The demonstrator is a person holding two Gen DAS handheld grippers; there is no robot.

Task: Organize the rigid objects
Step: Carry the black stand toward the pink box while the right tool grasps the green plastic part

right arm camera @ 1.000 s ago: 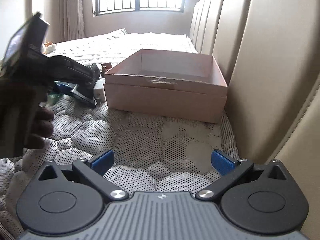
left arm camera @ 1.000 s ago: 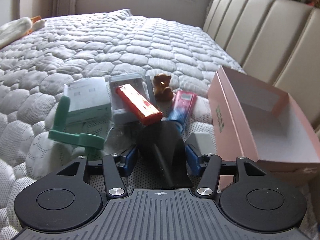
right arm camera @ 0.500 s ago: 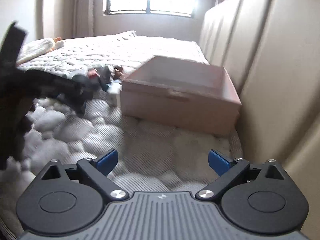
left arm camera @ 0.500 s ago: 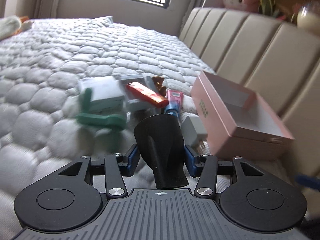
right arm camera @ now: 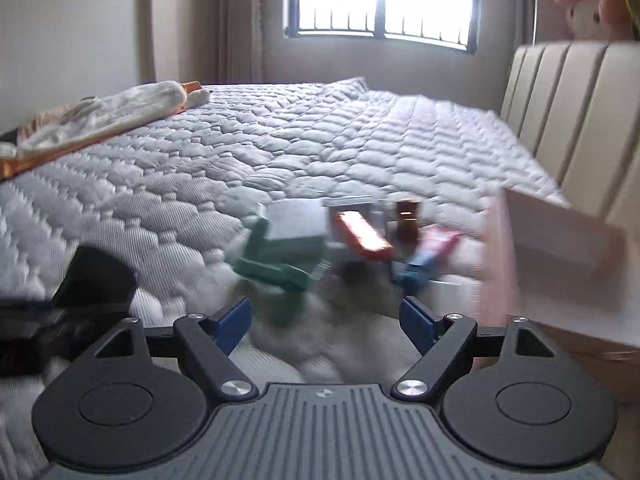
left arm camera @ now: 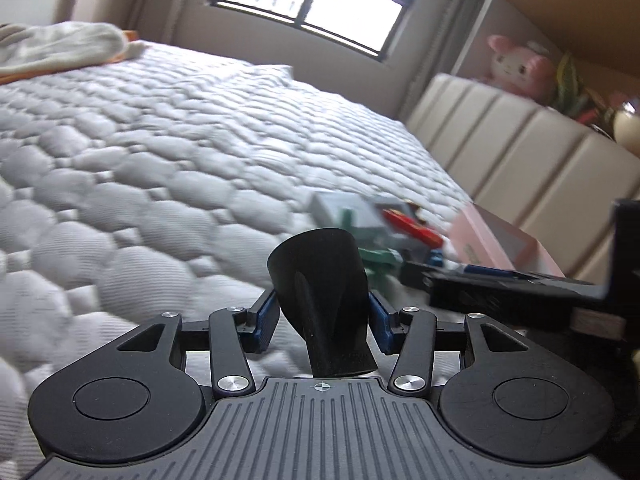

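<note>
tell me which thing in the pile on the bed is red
The long flat red bar lying across the grey tray; the clip beside it is green, the box pale grey-green.

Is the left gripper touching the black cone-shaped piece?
Touching. Left wrist view: left gripper has both blue pads pressed against the black cone-shaped piece.

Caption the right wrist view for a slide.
Open right gripper faces a blurred clutter pile beside the pink box on the quilted bed.

White quilted bed [right arm camera: 280,152] with hexagon stitching, pink box [left arm camera: 504,240], black funnel-shaped piece [left arm camera: 320,280], green clip [right arm camera: 272,268], red bar [right arm camera: 364,236], beige ribbed headboard [left arm camera: 520,152], pink plush toy [left arm camera: 516,64]
</note>
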